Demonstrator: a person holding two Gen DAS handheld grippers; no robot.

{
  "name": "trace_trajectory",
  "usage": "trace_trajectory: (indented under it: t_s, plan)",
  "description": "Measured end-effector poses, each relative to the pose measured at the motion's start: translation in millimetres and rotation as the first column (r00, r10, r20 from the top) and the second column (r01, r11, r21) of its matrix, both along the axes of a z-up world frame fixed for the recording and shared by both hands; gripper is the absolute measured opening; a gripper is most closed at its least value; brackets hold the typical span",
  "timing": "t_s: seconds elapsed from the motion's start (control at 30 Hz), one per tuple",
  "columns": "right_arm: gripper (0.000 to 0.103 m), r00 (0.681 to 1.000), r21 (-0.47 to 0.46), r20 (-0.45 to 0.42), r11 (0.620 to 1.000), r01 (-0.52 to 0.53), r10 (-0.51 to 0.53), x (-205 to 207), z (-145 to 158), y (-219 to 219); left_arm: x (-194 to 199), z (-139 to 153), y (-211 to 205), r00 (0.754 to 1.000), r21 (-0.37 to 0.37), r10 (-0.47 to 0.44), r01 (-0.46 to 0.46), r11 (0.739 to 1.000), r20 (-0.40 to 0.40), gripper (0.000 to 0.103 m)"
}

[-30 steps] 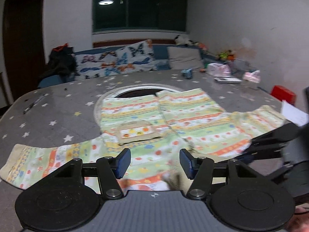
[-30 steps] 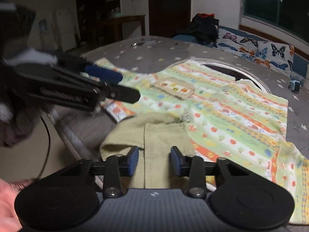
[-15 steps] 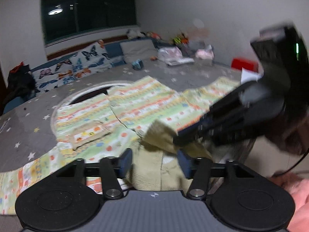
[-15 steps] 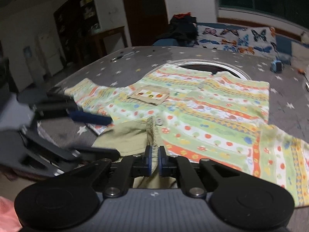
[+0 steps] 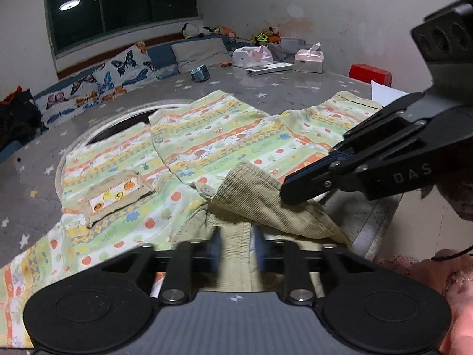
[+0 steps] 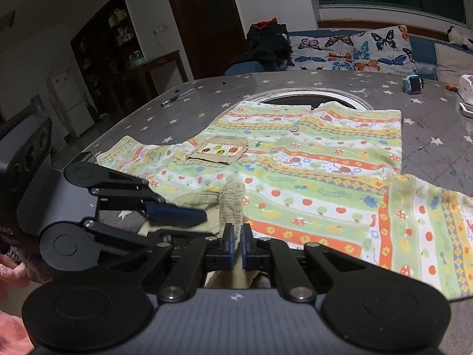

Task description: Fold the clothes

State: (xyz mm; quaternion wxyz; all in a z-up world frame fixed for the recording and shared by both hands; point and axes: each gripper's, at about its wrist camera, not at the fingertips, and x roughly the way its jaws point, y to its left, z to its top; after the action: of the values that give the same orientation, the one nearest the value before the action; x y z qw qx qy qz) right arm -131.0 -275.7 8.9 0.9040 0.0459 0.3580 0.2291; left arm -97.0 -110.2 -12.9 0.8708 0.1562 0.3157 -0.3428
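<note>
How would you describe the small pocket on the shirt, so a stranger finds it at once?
On the grey star-patterned table lies a striped, fruit-printed shirt. On its chest sits the pocket: a small patch with a plain beige border, showing a row of fruits on white.

- From my seat the near table edge is crowded: left gripper (image 6: 177, 216) and right gripper (image 6: 236, 244) sit just beside each other over the shirt (image 6: 310, 171) collar.
- Tissue box (image 5: 309, 60), red box (image 5: 369, 74) and bags block the far right corner.
- Bare starry table (image 6: 177, 118) on the left is open, only a pen (image 6: 177, 97) there.
</note>
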Motion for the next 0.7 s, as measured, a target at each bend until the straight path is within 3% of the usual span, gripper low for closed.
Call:
trace_trajectory:
  t_s: [0.1, 0.2, 0.33, 0.57, 0.7]
  plan:
    - [0.005, 1.0, 0.009, -0.001, 1.0, -0.009, 0.009, -0.8, 0.0, 0.8, 1.3, 1.0, 5.1, 1.0, -0.049, 0.009, -0.01, 0.999, -0.022, 0.007]
    - [0.01, 1.0, 0.005, 0.003, 1.0, -0.017, 0.017, -1.2, -0.1, 3.1, 1.2, 6.8, 15.5, 0.997, -0.161, -0.004, -0.008, 0.987, -0.073, 0.006]
    - [0.014, 0.999, 0.02, 0.006, 0.999, -0.034, 0.034, -0.4, -0.6, 5.9, 1.9, 11.6, 23.8, 0.994, -0.24, -0.006, -0.02, 0.971, -0.109, 0.006]
    - [0.014, 0.999, 0.048, -0.002, 0.998, -0.046, 0.046, 3.1, -2.0, 7.1, 12.5, -1.4, 29.0, 0.981, -0.279, -0.01, -0.046, 0.959, -0.194, 0.006]
    - [0.014, 0.999, 0.092, -0.001, 0.995, -0.037, 0.038, 5.8, 4.8, 2.6, 10.1, -2.5, 28.1, 0.981, -0.264, -0.014, -0.038, 0.964, -0.193, 0.009]
